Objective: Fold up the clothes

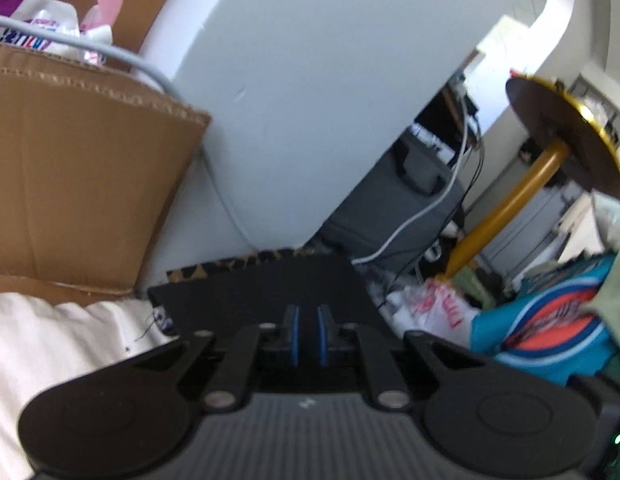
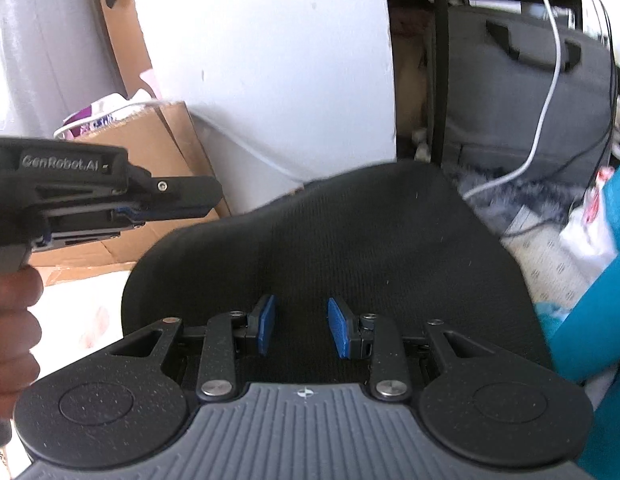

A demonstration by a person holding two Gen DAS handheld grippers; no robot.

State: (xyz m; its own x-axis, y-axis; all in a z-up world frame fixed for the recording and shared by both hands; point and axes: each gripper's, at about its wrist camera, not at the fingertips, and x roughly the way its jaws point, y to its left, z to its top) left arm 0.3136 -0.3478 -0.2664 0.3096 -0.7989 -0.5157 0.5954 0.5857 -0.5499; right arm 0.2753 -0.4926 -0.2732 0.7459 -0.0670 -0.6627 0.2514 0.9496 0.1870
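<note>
Black ribbed knit garment (image 2: 341,240) draped below both grippers. Left gripper (image 1: 308,330) nearly clenched, nothing between pads; right gripper (image 2: 302,326) released, hovering above cloth. Advice: pinch edges, not middle.

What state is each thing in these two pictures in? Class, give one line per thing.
left tool: nearly shut, a thin gap, nothing visibly held.
right tool: open, empty.
black fabric: spread flat under both tools.
teal garment: bunched, unfolded.
cardboard box: open at the top, packets inside.
white cable: hanging loose over the grey case.
</note>
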